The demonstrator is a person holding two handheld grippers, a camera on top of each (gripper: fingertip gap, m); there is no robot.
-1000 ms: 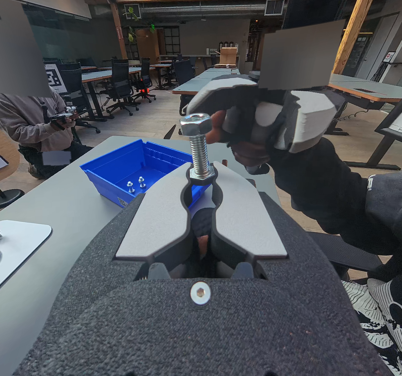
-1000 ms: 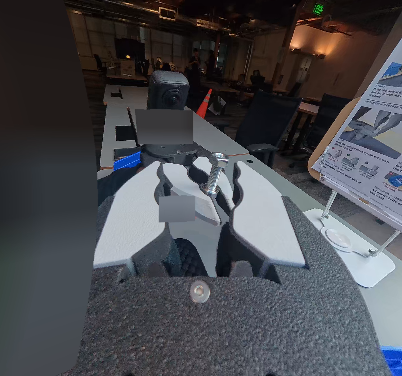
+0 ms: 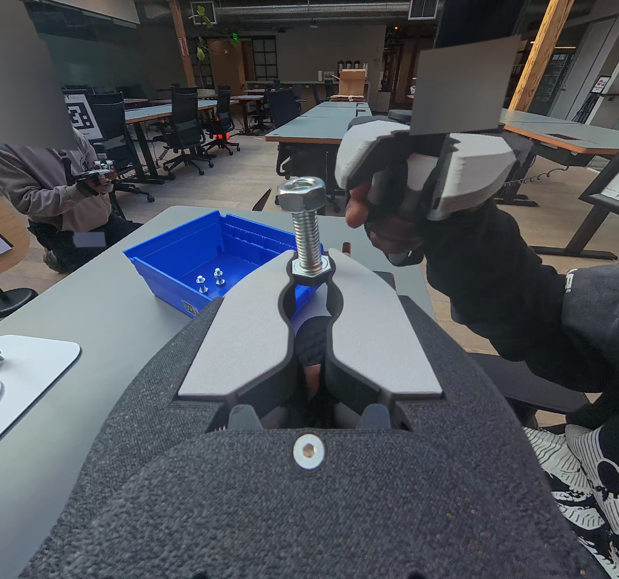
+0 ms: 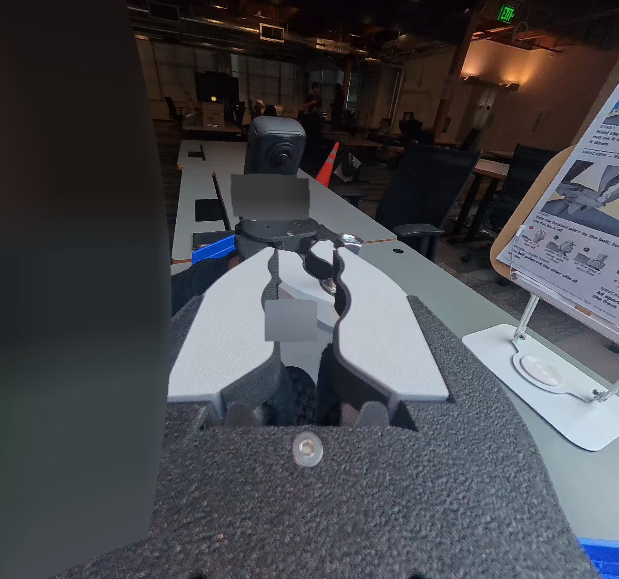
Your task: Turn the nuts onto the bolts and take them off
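A silver bolt [image 3: 307, 238] stands upright in my left gripper [image 3: 311, 261], which is shut on the hex head at its lower end. A silver nut [image 3: 301, 193] sits on the top end of the thread. My right gripper [image 3: 415, 174], held in a gloved hand, is up and to the right of the nut, apart from it. In the right wrist view my right gripper [image 4: 304, 251] is partly open and empty. The nut [image 4: 350, 241] shows just beyond its right fingertip, and the bolt head [image 4: 329, 286] shows through the gap.
A blue bin [image 3: 187, 261] on the grey table [image 3: 83, 312] holds two small bolts with nuts [image 3: 209, 281]. A white stand base [image 3: 30, 372] lies at the left. An instruction sheet on a stand [image 4: 569, 245] is at the right. A seated person [image 3: 50, 184] is beyond the table's left edge. There is about 6 cm between the tips of the two grippers.
My right gripper has drawn away from the nut to the right, and its jaws have narrowed. The bolt no longer stands between its fingers. The left gripper keeps the bolt upright.
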